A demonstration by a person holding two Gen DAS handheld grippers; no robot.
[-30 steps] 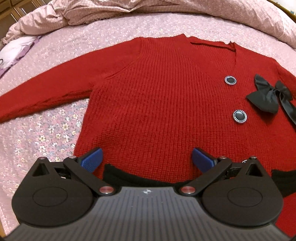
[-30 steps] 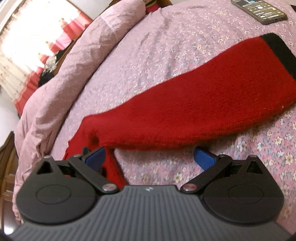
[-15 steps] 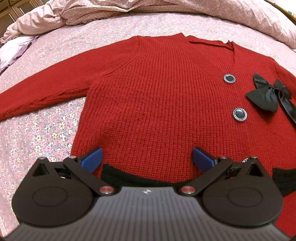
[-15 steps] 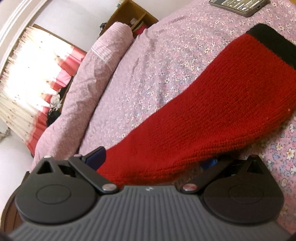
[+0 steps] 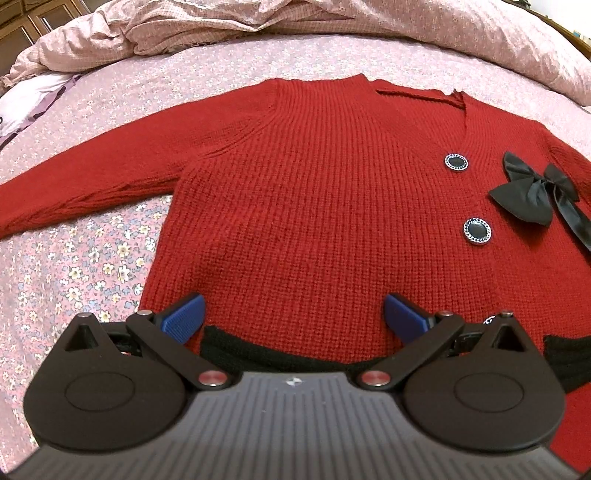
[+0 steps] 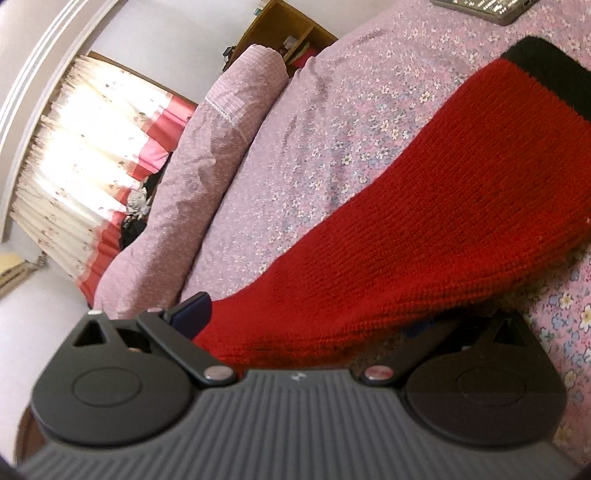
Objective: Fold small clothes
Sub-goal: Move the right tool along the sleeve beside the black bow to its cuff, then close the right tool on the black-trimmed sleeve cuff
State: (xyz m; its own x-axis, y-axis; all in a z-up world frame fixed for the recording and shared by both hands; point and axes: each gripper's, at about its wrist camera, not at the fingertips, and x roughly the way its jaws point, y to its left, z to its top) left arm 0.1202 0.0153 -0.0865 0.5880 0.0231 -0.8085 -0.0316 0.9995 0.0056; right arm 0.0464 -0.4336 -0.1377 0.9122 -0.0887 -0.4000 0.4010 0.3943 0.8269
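Here, from the left wrist, the red cardigan [image 5: 325,206] lies flat and face up on the floral bedspread [image 5: 70,280], its neckline toward the rumpled quilt [image 5: 258,22] at the far side and its black hem band [image 5: 258,350] nearest the camera; one sleeve [image 5: 88,184] stretches out to the left, two dark round buttons [image 5: 477,230] run down the front, and a black satin bow [image 5: 532,192] sits beside them. The left gripper [image 5: 293,314] hangs just above the hem with its blue fingers spread wide and nothing between them. From the right wrist, the other sleeve [image 6: 424,221] runs away from the camera across the bedspread to a black cuff [image 6: 554,70], with a phone [image 6: 491,7] lying beyond it at the top edge. The right gripper [image 6: 306,325] has the near end of that sleeve lying between its fingers; one blue finger [image 6: 194,314] shows clear of the knit, the other is hidden under the fabric, so whether the jaws have closed on it cannot be told. The knit looks thick, soft and fairly light, so it should drape and sag rather than hold a crease; it is best pinched through a full thickness at the sleeve edge or hem corner, away from the buttons and the slippery bow
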